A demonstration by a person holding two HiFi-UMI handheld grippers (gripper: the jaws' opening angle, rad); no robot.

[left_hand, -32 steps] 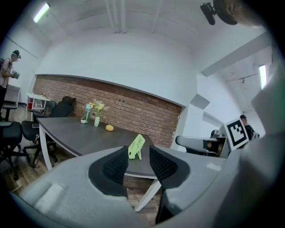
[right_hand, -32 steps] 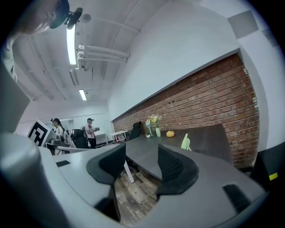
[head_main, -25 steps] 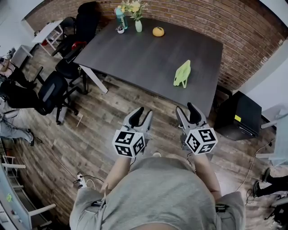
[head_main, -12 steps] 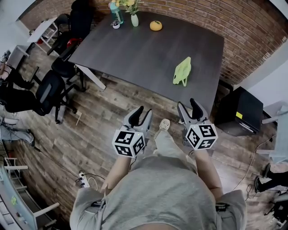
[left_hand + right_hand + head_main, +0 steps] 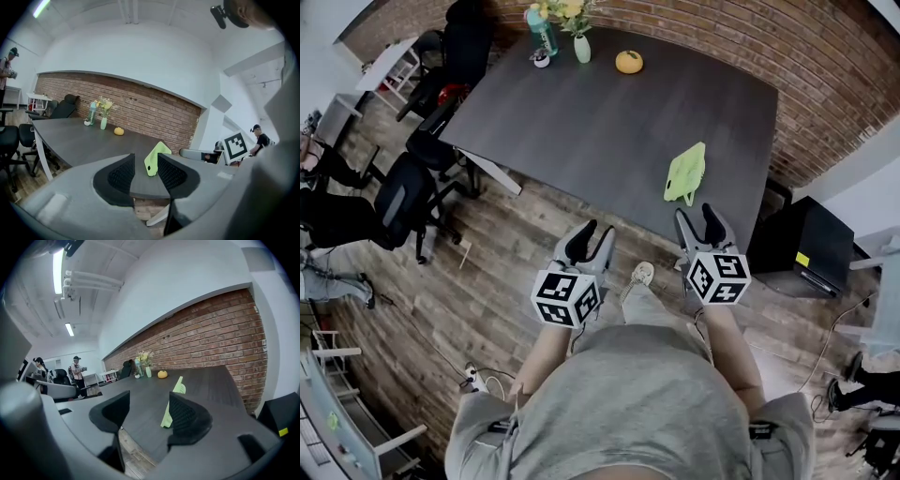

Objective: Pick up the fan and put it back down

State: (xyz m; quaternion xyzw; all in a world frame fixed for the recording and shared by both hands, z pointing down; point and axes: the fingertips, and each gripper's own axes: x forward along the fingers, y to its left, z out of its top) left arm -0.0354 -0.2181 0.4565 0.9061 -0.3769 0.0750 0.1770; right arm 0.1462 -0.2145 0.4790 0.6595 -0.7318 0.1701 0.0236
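Fingers (image 5: 187,418): apart on your left gripper (image 5: 598,232) and right gripper (image 5: 696,217), nothing between them; the right pair has just been opening.
Fan (image 5: 686,173): standing near the table's (image 5: 581,122) near right edge, just beyond your right gripper, untouched.
Progress: nothing done yet; pick-up and set-down both remain.

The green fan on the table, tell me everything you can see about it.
The fan is small, flat and pale lime green. It looks like plastic, with a ribbed face and a small dark spot low on one side. It stands tilted, leaning on a short foot, on the dark wood-grain table, near the edge closest to the person and towards the right corner. Whether it is running cannot be told. Only the table touches it.
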